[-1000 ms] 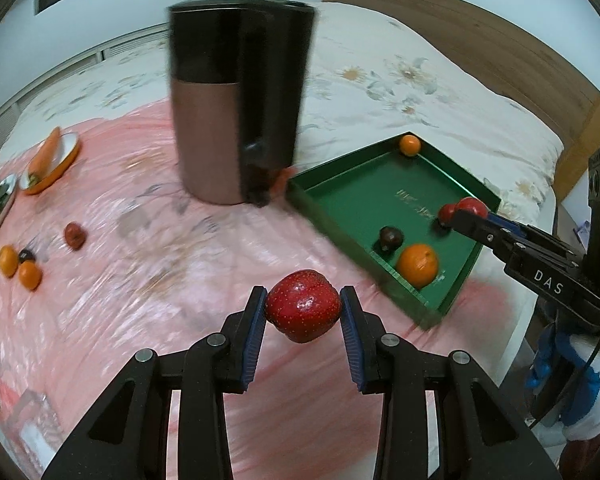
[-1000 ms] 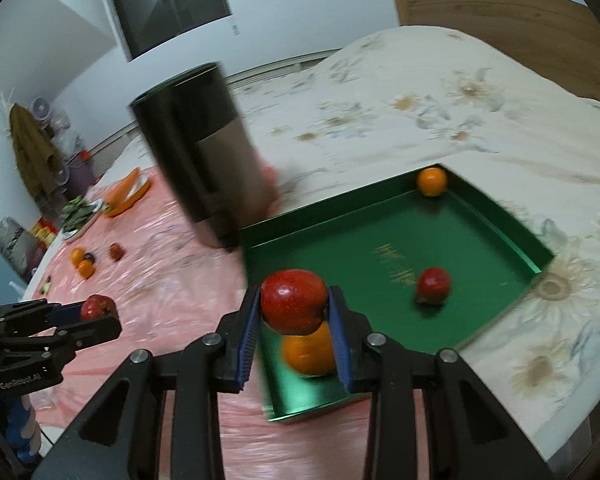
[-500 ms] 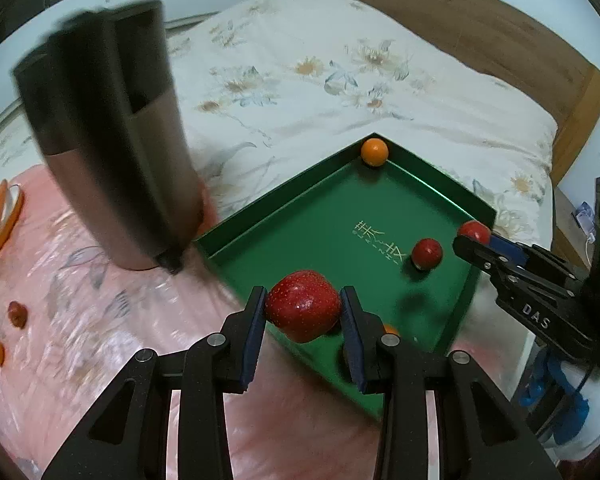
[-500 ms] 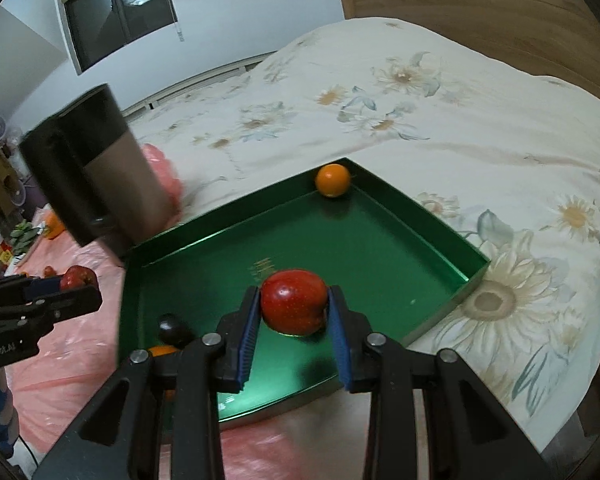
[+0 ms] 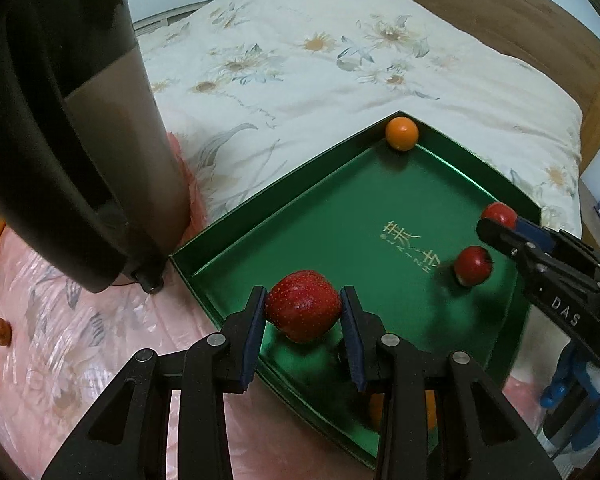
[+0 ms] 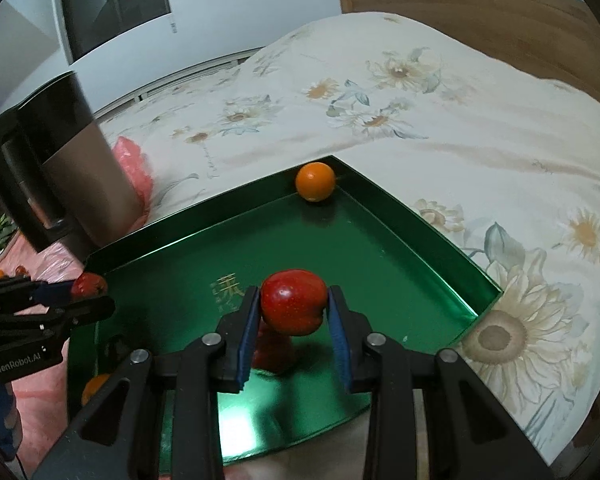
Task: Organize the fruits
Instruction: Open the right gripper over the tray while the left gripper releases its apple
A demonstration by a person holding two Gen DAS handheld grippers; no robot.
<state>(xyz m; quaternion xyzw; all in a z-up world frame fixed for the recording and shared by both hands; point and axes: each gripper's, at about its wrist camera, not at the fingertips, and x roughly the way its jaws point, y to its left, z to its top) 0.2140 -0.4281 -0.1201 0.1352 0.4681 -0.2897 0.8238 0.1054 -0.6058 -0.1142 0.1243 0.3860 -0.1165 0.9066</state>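
Note:
My left gripper (image 5: 303,316) is shut on a red apple (image 5: 302,310) and holds it just above the near left corner of the green tray (image 5: 260,208). My right gripper (image 6: 292,312) is shut on another red apple (image 6: 293,306) above the tray's middle (image 6: 428,224); it shows at the right of the left wrist view (image 5: 500,224). In the tray lie a small orange in the far corner (image 5: 401,133), a red fruit (image 5: 473,265) and an orange (image 6: 94,388) partly hidden under the fingers.
A tall black and bronze kettle (image 5: 80,128) stands close to the tray's left side on pink plastic sheeting (image 5: 60,340). Small fruits (image 5: 0,330) lie far left. A floral quilt (image 5: 320,48) and wooden headboard (image 5: 540,20) lie behind.
Both grippers have moved forward and to the right over the tray, each still holding its apple. The kettle has slid to the left edge of both views.

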